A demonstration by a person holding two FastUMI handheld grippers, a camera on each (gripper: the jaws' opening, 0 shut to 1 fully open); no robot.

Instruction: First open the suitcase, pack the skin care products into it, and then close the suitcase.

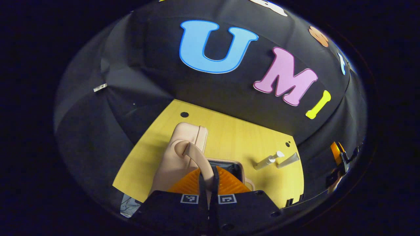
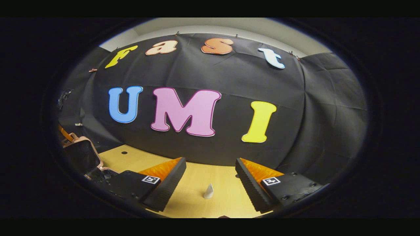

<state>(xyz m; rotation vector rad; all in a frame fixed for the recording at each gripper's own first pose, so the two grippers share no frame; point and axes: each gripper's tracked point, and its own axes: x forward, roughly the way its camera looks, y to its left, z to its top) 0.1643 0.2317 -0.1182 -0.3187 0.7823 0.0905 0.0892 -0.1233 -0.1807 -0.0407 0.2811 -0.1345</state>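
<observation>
A pale pink suitcase lies on the yellow table with its lid tipped up and the dark lining showing. My left gripper is shut on the lid's curved handle. Two pale skin care tubes lie side by side to the suitcase's right. In the right gripper view my right gripper stands open above the table, with a white tube tip below the gap, untouched. The suitcase appears at the left there, lid raised.
The black cloth wall closes the table's far side. Small dark holes mark the tabletop near the back edge. My right gripper and the hand holding it appear at the far right of the left gripper view, past the table's edge.
</observation>
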